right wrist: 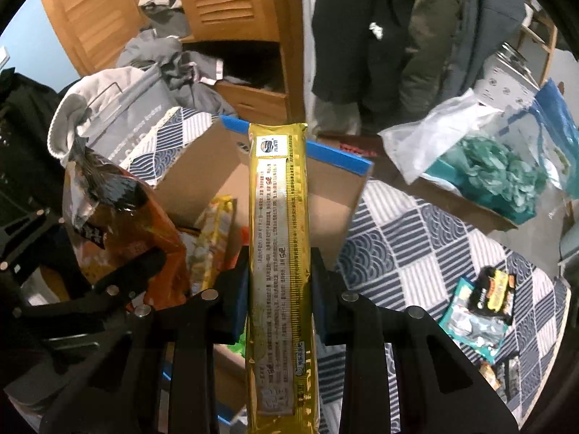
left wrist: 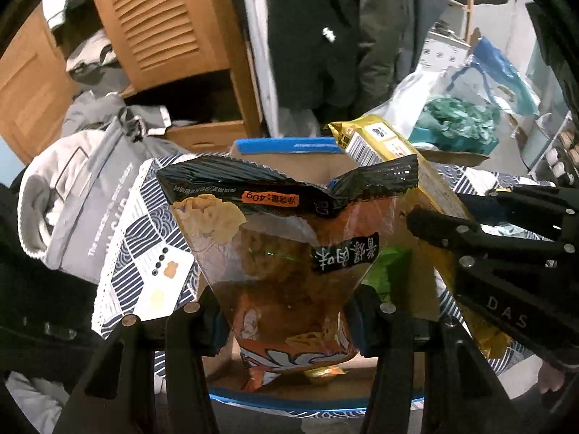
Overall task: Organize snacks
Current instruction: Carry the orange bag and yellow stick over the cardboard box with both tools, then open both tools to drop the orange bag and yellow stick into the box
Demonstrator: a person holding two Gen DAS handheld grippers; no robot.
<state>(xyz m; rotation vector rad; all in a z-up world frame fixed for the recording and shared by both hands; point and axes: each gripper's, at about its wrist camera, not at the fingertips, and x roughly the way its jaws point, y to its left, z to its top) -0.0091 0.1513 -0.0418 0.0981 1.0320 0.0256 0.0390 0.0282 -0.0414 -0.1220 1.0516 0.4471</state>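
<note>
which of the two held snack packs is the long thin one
The gold pack in the right hand-held gripper: a long narrow sleeve. The left one holds a wide orange bag.

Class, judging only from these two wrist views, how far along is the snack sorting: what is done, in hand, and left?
Done: a few packets already lie inside the cardboard box.
In hand: the left gripper clamps an orange snack bag, the right gripper a long gold packet, both over the box.
Left: small packets on the checked cloth.

The gold packet point(right wrist: 280, 271) runs off the bottom edge; hanging coats point(right wrist: 416, 36) are blurred.
</note>
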